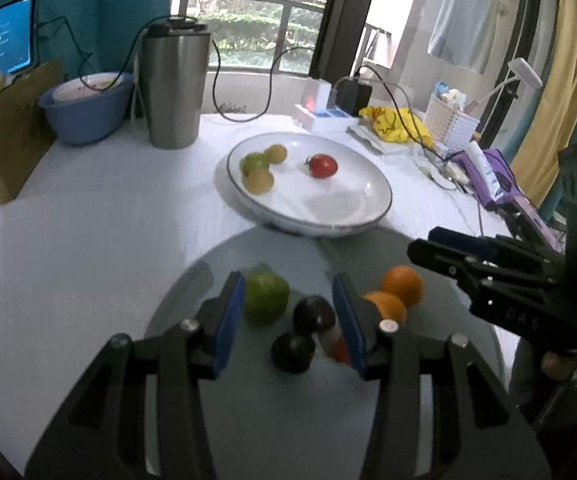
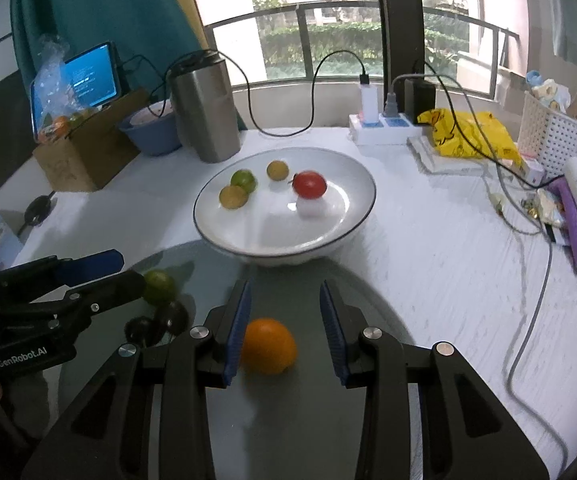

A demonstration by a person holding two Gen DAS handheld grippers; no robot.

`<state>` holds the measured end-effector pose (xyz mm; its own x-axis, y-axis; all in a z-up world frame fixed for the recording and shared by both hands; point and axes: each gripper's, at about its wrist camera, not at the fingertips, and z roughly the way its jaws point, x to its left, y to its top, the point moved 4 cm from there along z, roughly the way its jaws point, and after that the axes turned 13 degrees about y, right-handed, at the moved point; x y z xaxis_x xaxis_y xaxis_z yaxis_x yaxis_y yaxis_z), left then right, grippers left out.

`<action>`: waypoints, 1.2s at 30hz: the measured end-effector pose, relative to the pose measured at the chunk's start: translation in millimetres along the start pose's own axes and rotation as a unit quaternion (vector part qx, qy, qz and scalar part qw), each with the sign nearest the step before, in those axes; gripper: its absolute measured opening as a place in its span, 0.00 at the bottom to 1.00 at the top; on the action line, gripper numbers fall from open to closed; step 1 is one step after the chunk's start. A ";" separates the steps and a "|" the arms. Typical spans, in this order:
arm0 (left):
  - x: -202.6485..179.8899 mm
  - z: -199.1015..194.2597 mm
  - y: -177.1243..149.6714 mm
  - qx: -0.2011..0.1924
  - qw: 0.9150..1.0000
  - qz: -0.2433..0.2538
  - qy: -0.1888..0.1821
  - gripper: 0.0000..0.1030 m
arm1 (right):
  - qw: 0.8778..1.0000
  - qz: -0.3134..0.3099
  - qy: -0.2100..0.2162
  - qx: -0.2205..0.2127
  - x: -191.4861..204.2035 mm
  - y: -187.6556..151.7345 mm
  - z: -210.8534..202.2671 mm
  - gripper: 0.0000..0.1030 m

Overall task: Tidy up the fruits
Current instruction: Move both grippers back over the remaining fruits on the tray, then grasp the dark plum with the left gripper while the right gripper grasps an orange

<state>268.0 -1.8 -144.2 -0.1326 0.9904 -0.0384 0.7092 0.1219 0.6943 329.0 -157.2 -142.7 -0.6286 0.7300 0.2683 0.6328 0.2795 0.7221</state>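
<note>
The job looks partly done. On the white worktop stands a white dish with a dark rim, and in it already lie a red tomato, a small green fruit and two yellowish round fruits, the green one touching one of the yellow ones, the tomato a little apart. Nearer the cameras is a round grey plate, which holds what seems left to move: a green lime-like fruit, two dark plum-like fruits touching each other, two oranges side by side, and a small red-and-white thing half hidden behind a blue pad, too blurred to name. The left tongs hover over this plate with their blue pads apart, empty, the green fruit just inside one pad and the dark fruits between the two, nothing pressed. The right tongs are likewise parted and empty, with an orange lying between the pads on the grey plate, close to one pad but apparently not clamped. Judging by this, four fruits are sorted and five or so remain, with each pair of tongs seemingly lined up for a pick. A steel tumbler and a blue bowl stand behind, clear of the work.
</note>
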 end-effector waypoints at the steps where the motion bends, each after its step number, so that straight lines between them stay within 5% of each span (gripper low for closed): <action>1: 0.2 -0.5 -3.9 0.002 1.000 0.001 0.000 0.46 | 1.000 0.001 0.001 0.002 0.6 -3.3 0.8 0.37; 25: -8.2 15.8 -32.8 0.037 0.999 0.029 -0.004 0.45 | 0.999 0.036 0.035 0.013 -1.4 -25.4 10.7 0.37; 32: -12.0 13.1 -33.7 0.032 0.999 0.040 -0.012 0.31 | 0.997 0.062 0.053 0.010 -6.9 -25.8 12.6 0.37; 36: -11.3 12.4 -34.0 0.031 0.999 0.039 -0.016 0.28 | 0.996 0.076 0.052 0.009 -11.1 -26.5 13.0 0.45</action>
<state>254.0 -16.4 -176.3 -0.0539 0.9985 -0.0088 0.7585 0.0466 0.6500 325.1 -164.6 -173.1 -0.5670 0.6969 0.4391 0.7323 0.1825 0.6561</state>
